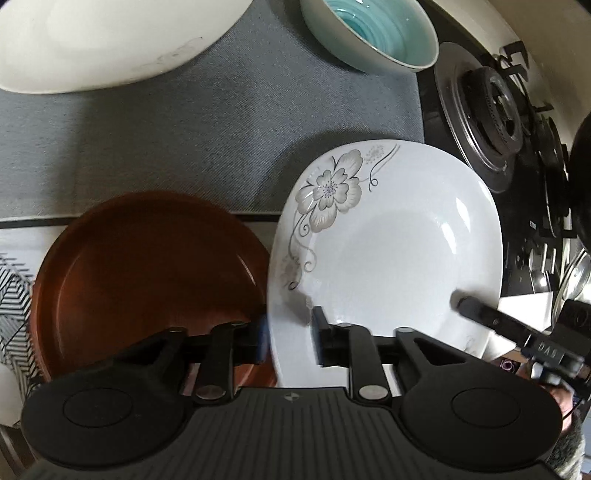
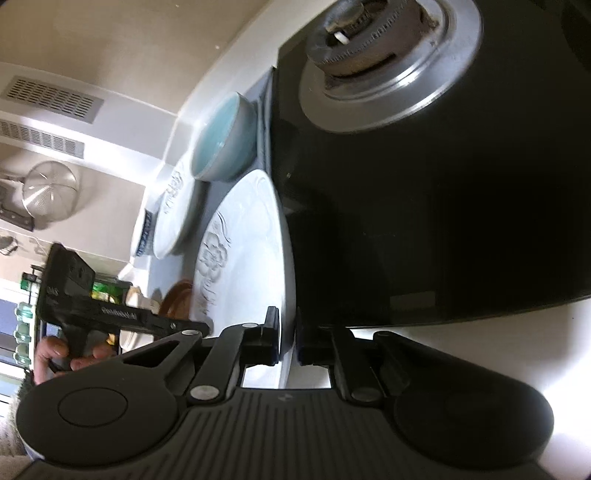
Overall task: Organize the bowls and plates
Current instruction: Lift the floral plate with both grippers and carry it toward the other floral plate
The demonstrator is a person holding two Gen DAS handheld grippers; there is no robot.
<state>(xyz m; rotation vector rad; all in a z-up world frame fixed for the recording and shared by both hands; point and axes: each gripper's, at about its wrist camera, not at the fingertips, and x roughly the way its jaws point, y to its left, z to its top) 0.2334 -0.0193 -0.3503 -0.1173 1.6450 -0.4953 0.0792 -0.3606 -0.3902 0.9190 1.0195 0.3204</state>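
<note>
A white plate with a grey flower print (image 1: 388,236) sits right of a brown round plate (image 1: 147,273). My left gripper (image 1: 290,332) is open, its fingers straddling the white plate's near left rim, one over the brown plate. My right gripper (image 2: 286,332) is shut on the floral plate's rim (image 2: 286,258), seen edge-on; its finger shows in the left wrist view (image 1: 476,310) on the plate's right edge. A teal bowl (image 1: 373,33) and a large white plate (image 1: 103,40) lie at the back.
A grey mat (image 1: 207,129) covers the counter. A black gas stove (image 1: 495,110) with a burner (image 2: 373,48) lies right of the plates. A blue-patterned bowl (image 2: 142,236) sits behind the embossed white plate (image 2: 173,218). A patterned cloth (image 1: 14,295) lies at the left.
</note>
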